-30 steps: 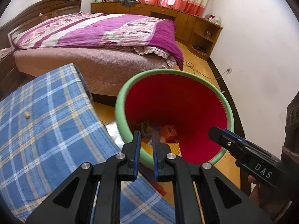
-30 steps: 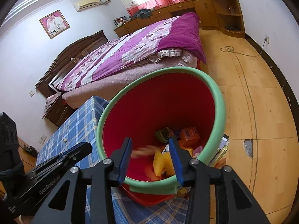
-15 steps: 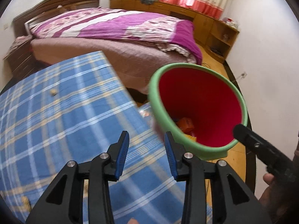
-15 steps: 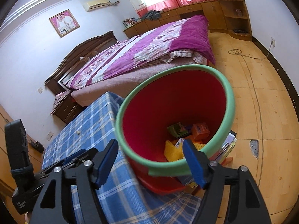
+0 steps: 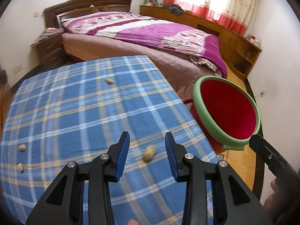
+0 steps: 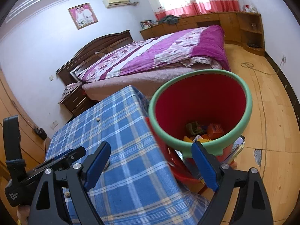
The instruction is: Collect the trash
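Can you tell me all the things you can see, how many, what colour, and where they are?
peanut shells: four clear, tan, scattered on the cloth
tablecloth: one, blue plaid, over the table
bin: one, red with green rim, beside the table, trash inside
bed: one, purple and white quilt, behind the table
cabinets: wooden, under the window
curtains: cream and red, at the window
left tool: black and blue, open, above a shell
right tool: black and blue, open, empty

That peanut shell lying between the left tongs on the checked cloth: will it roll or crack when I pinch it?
The peanut shell looks rounded and oblong, so a sideways nudge may roll it. It is small and probably light and brittle; a hard squeeze could crush it. The left tongs stand open around it, not touching.
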`<state>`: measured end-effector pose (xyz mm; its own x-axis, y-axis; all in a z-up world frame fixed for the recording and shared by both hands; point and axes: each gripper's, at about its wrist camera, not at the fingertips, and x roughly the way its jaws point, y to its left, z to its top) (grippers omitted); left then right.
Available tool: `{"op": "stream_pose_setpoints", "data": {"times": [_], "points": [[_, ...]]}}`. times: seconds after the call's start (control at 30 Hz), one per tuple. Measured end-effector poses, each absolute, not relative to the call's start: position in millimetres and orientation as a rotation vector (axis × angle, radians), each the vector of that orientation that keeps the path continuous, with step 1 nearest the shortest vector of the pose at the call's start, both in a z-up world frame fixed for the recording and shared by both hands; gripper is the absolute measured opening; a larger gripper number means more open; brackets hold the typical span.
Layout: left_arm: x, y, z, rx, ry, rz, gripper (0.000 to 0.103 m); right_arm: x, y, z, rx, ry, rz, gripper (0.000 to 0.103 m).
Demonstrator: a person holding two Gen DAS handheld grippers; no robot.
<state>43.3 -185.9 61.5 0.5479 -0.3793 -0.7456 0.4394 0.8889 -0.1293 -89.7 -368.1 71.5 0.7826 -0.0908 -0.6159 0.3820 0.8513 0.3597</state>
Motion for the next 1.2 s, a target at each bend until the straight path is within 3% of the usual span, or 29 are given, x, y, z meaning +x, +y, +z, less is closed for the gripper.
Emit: {"op": "stream_pose_setpoints", "data": {"times": [0.13, 1.2], "points": [[33.2, -166.8, 66.1, 0.073, 0.842, -0.447, 0.039, -94.2, -348.3, 78.5, 0.457, 0.602, -0.251, 0.098], [-7.4, -110.4, 90.1, 0.026, 0.74, -0.341, 0.039, -113.8, -294.0, 99.2, 0.363, 0.554, -0.198, 0.098]]}}
